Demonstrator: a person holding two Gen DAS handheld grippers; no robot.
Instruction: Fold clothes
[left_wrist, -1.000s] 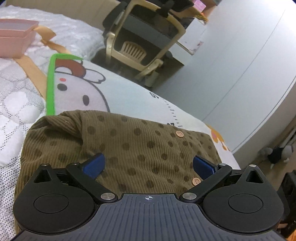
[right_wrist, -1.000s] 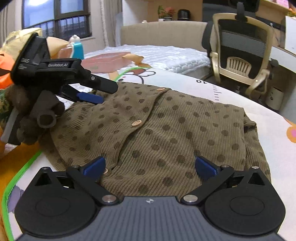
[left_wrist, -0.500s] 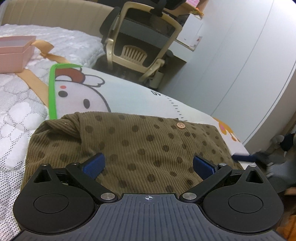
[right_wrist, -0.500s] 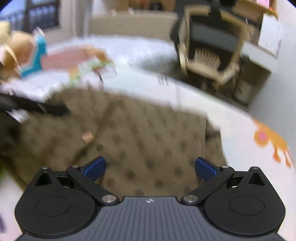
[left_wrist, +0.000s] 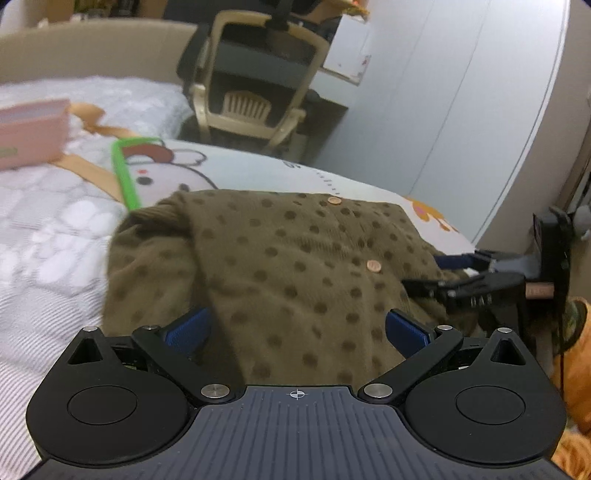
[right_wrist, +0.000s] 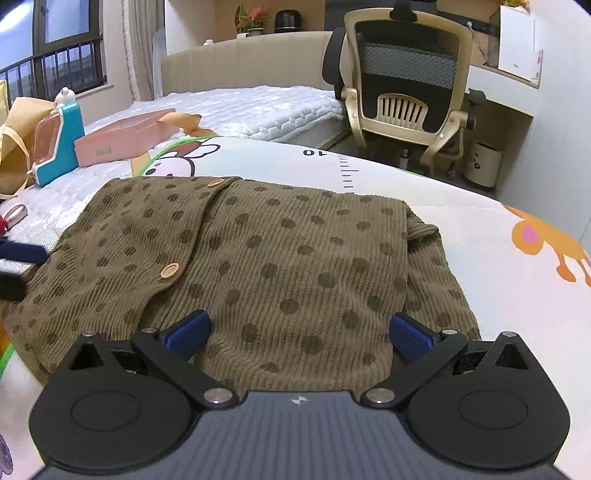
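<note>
Left claw (left_wrist: 297, 328) wide open, blue pads (left_wrist: 188, 328) far apart, nothing between them, hovering over the near edge of the brown dotted cardigan (left_wrist: 280, 266). Right claw (right_wrist: 299, 330) likewise spread wide, gripping nothing, poised above the near hem of the same cardigan (right_wrist: 258, 258).

Cardigan folded into a rough rectangle, lying flat on a white cartoon mat (right_wrist: 461, 221) with a green edge. Ribbed fabric, dark spots all over, small tan buttons (right_wrist: 170, 270) along a slanted front flap. Sleeve bunched at one side, tucked partly under the body (right_wrist: 424, 236). From the left view, a rumpled fold along the left side (left_wrist: 155, 251), and the right claw seen from the side at the far right edge of the cardigan (left_wrist: 469, 277), its blue tip close to the fabric; contact not clear.

Mat printed with a cartoon face (left_wrist: 166, 173), a ruler scale marked 10 (right_wrist: 314, 152) and an orange animal (right_wrist: 546, 243). Mat spread over a white quilted bed (right_wrist: 266, 107).

Beyond, on the bed: a pink box (right_wrist: 122, 138) with a tan ribbon, just beside a teal toy (right_wrist: 59, 144). Past the bed's edge, a beige office chair (right_wrist: 406, 88) with a black mesh back, a desk behind it, a small white bin (right_wrist: 482, 164) on the floor. Window with bars (right_wrist: 51, 62) at upper left.
</note>
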